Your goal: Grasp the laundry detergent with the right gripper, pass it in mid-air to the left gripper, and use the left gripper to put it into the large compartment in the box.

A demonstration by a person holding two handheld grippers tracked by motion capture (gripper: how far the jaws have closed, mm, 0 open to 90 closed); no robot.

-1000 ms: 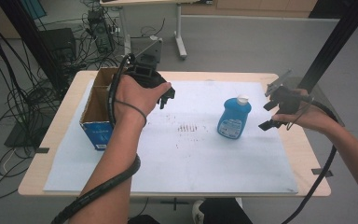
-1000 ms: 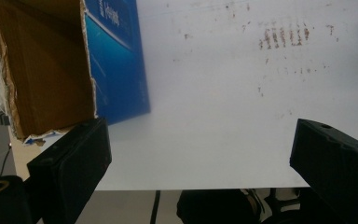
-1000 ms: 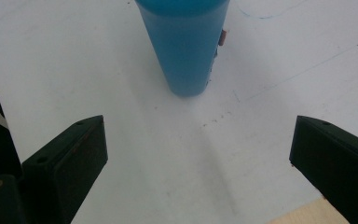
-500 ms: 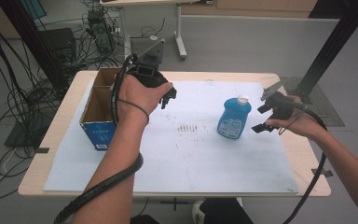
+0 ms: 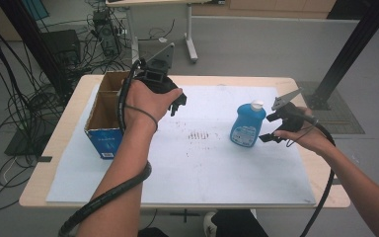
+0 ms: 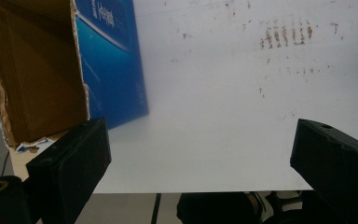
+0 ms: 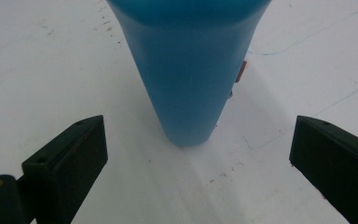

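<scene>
A blue bottle (image 5: 246, 126) with a white cap stands upright on the white sheet (image 5: 202, 163), right of centre. My right gripper (image 5: 271, 127) is just to its right, open, jaws wide and aimed at the bottle's side. In the right gripper view the blue bottle (image 7: 186, 70) stands straight ahead, a little beyond the open right gripper (image 7: 198, 154), with nothing between the jaws. My left gripper (image 5: 178, 102) hovers open over the sheet next to an open cardboard box (image 5: 103, 116) with blue sides. In the left gripper view the box (image 6: 51, 70) sits at left beyond the empty left gripper (image 6: 200, 163).
The wooden table (image 5: 44, 163) carries the white sheet, which has brownish smudges (image 5: 200, 134) near its middle. Cables, black stands and another table leg crowd the floor behind and to the left. A black frame post (image 5: 348, 49) rises at the back right.
My right gripper has moved left and down toward the bottle, closing the distance to its side. The left gripper has shifted slightly but stays near the box.
</scene>
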